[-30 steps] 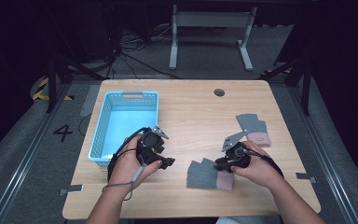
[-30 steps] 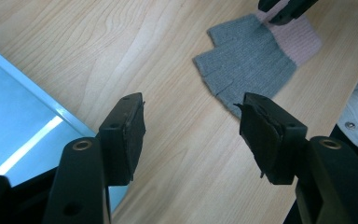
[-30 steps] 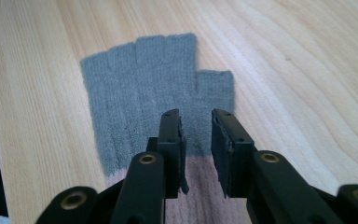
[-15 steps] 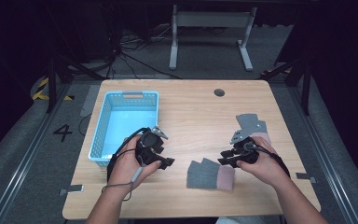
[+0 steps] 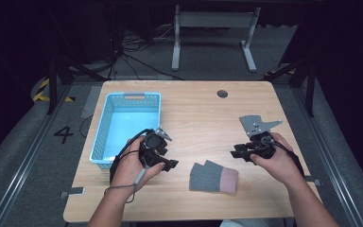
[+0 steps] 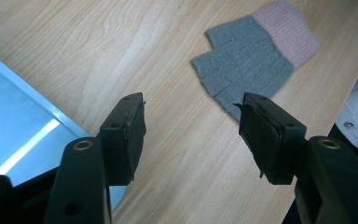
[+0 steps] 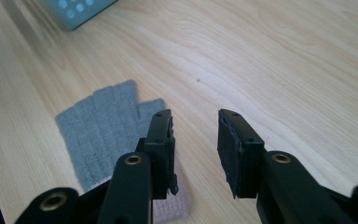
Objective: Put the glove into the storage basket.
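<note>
**Both tongs empty above a glove on the tabletop**

The left tongs [image 6: 191, 135] stand with their jaws wide apart and nothing between them; below the gap is bare wood. In the high view these left tongs [image 5: 163, 158] sit just beside the near right corner of the blue basket [image 5: 105, 124], held in the person's left hand [image 5: 132, 165]. The right tongs [image 7: 195, 144] are also parted, more narrowly, and hold nothing. In the high view the right tongs [image 5: 240, 152] are held in the right hand [image 5: 276, 161], clear of the glove.

The grey glove with a pink cuff [image 5: 213, 177] lies flat on the tabletop [image 5: 198, 118], between the two tongs and nearer the person, touching neither. In the left gripper view the glove [image 6: 251, 56] lies beyond the jaws; in the right gripper view the glove [image 7: 102, 126] lies partly behind the left-hand jaw. The basket looks empty.
</note>
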